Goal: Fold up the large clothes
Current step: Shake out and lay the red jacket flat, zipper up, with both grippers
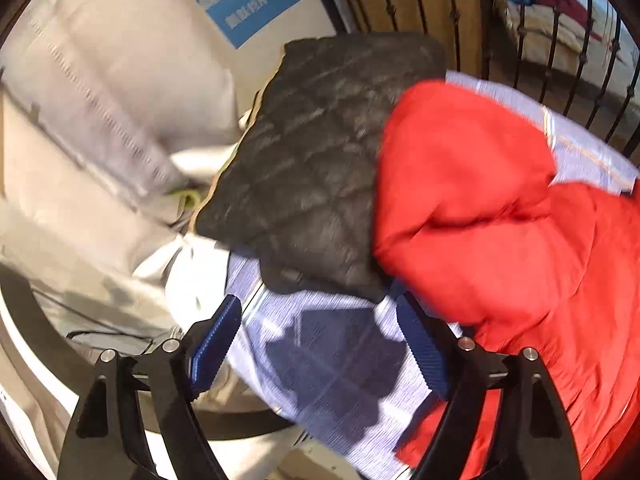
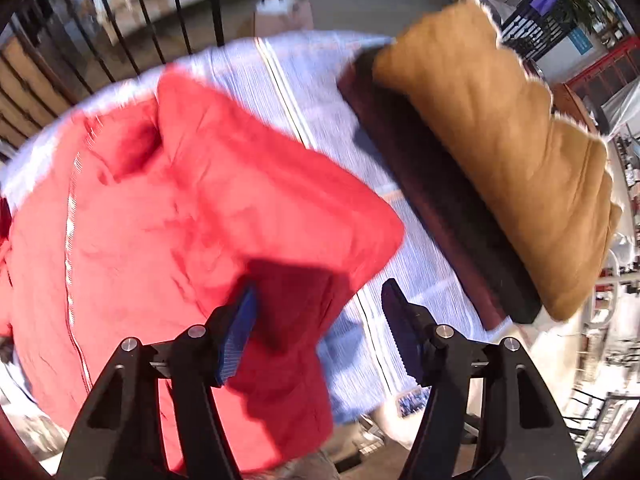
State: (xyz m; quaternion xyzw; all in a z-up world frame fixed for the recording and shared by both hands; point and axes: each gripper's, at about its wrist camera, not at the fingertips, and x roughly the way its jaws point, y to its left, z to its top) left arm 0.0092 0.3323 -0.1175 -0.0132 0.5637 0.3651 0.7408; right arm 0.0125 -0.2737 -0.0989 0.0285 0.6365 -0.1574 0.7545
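Note:
A red padded jacket (image 1: 500,208) lies on a pale blue striped cloth (image 1: 328,360) that covers the work surface. In the right wrist view the red jacket (image 2: 180,208) fills the left half, its white zip line running down it. My left gripper (image 1: 320,320) is open above bare striped cloth, just left of the jacket's edge, with nothing between the blue pads. My right gripper (image 2: 320,320) is open too. Its left fingertip (image 2: 240,332) hangs over a corner of the jacket, and its right one over the striped cloth (image 2: 320,92).
A folded black quilted garment (image 1: 312,160) lies beside the jacket, with beige garments (image 1: 100,100) beyond it. On the other side a tan fleece-lined garment (image 2: 500,140) is stacked on a dark folded one (image 2: 440,208). A black metal railing (image 2: 140,12) stands behind the surface.

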